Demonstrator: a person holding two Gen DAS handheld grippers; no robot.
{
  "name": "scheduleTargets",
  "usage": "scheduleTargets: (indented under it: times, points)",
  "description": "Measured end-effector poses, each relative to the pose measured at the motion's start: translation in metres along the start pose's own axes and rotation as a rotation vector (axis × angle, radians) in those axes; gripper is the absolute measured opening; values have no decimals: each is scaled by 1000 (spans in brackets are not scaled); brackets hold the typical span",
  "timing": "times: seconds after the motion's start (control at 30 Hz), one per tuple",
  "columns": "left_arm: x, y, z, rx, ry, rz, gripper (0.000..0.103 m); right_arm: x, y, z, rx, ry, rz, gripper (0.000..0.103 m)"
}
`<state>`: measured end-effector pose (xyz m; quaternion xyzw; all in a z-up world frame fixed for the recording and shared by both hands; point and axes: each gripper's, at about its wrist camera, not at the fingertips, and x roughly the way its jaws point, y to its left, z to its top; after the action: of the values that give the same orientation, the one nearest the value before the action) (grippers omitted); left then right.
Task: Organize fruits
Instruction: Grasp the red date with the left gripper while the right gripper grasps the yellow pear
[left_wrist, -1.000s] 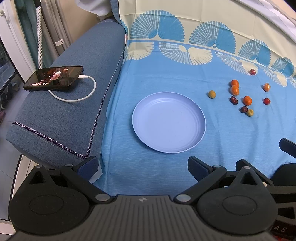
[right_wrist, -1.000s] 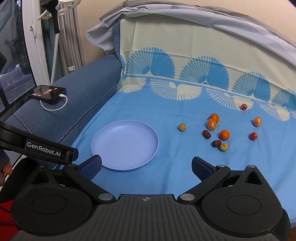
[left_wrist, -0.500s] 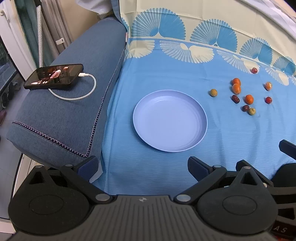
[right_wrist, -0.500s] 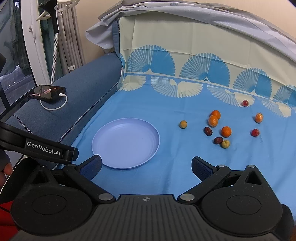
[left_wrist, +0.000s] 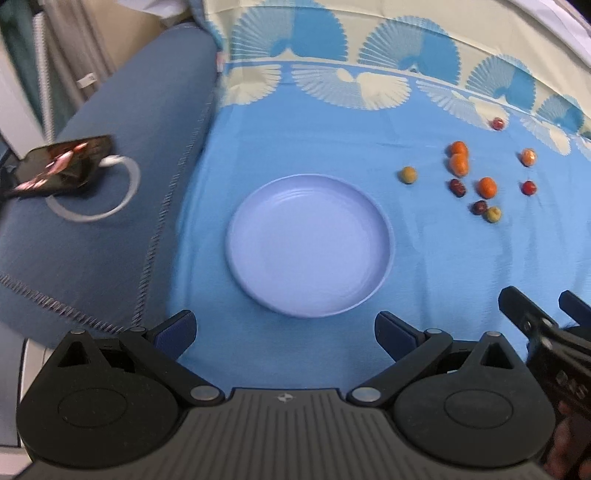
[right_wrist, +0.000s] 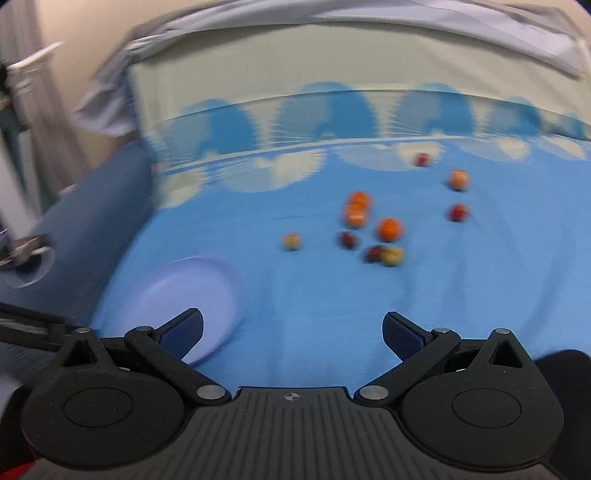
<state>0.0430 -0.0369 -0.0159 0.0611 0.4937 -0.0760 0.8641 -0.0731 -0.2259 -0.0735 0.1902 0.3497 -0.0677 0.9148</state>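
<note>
Both claws spread wide, nothing between the fingers. Left claw (left_wrist: 284, 334) hangs over the blue cloth (left_wrist: 424, 266) just short of the near rim of the plate (left_wrist: 310, 245); plate bare, lilac, flat on the cloth. Fruits all on the cloth right of and beyond the plate, none on it: yellow-green fruit (left_wrist: 407, 174) alone and closest to the plate, two oranges (left_wrist: 458, 158) touching one another, third orange (left_wrist: 487, 187) just right of a dark red fruit (left_wrist: 457, 187), another dark one (left_wrist: 480, 207) touching a yellowish one (left_wrist: 493, 214), red fruit (left_wrist: 529, 187) and a peach-coloured one (left_wrist: 528, 157) further right, small red one (left_wrist: 498, 123) farthest back on the fan pattern. Right claw (right_wrist: 291, 334) also over the cloth, plate (right_wrist: 184, 291) at its lower left with the left finger overlapping the rim in view; fruit cluster (right_wrist: 376, 232) ahead, well apart from the fingers; that view is motion-blurred. Phone (left_wrist: 59, 166) with white cable (left_wrist: 110, 192) lies on the denim armrest (left_wrist: 110, 240) left of the cloth. Part of the right tool shows at the left view's right edge.
</note>
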Motion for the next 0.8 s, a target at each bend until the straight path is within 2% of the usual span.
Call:
scheduleTargets:
  times: [0.03, 0.07, 0.17, 0.27, 0.5, 0.53, 0.57, 0.7, 0.73, 0.77, 0.8]
  points:
    - [3, -6, 6, 8, 11, -14, 103, 7, -8, 0, 4, -6, -34, 103]
    - [6, -12, 12, 15, -9, -29, 103, 13, -16, 0, 3, -15, -66, 103]
    - [25, -37, 35, 55, 6, -34, 103, 41, -38, 0, -25, -40, -165, 103]
    - [50, -64, 55, 90, 48, -46, 103, 82, -56, 4, -83, -36, -234, 103]
    - [113, -124, 99, 155, 75, -63, 103, 184, -73, 18, -189, 17, -252, 102]
    - [125, -132, 104, 159, 82, -63, 103, 194, -76, 20, -200, 19, -246, 99]
    - [134, -140, 110, 160, 88, -65, 103, 202, -79, 20, -211, 20, -236, 87]
    - [176, -171, 130, 142, 127, -109, 103, 205, -97, 20, -149, 6, -161, 57]
    - [187, -180, 136, 135, 132, -117, 103, 204, -99, 21, -151, -2, -169, 37]
    - [197, -189, 140, 132, 140, -123, 103, 204, -103, 23, -149, -9, -176, 28]
    - [209, -198, 145, 135, 151, -125, 103, 203, -109, 25, -128, -14, -177, 28]
